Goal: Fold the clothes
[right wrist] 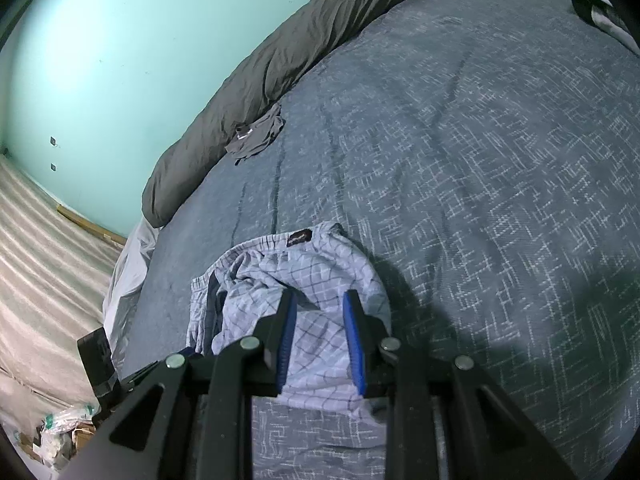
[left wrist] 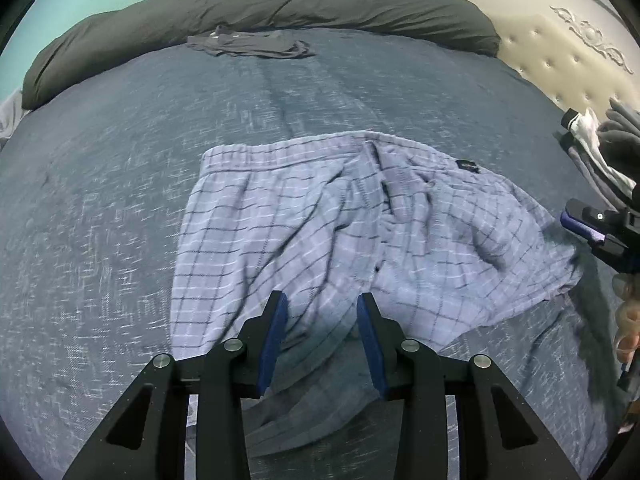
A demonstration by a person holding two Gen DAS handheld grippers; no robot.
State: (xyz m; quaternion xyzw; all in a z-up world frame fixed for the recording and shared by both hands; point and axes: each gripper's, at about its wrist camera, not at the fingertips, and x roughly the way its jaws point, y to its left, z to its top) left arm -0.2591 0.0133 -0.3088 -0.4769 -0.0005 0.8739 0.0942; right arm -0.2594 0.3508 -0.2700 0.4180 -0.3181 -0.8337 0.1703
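- Pale blue plaid shorts (left wrist: 352, 232) lie rumpled and spread on the bed, waistband away from the left wrist camera; a small dark label (left wrist: 467, 166) sits at the waistband, its writing too small to read.
- Left gripper (left wrist: 322, 312) hangs above the near hem, fingers parted, holding nothing.
- Right gripper (right wrist: 319, 312) hovers over the shorts' side, fingers spread apart with cloth showing between them, not pinched.
- Dark blue bedspread (left wrist: 120, 200) with pale woven flecks covers the bed.
- A dark grey duvet roll (left wrist: 260, 4) lies along the far edge, a dark garment (left wrist: 248, 45) just before it.
- Mint-green wall (right wrist: 120, 60), tufted cream headboard (left wrist: 560, 56), clothes pile (left wrist: 600, 148) beside it.
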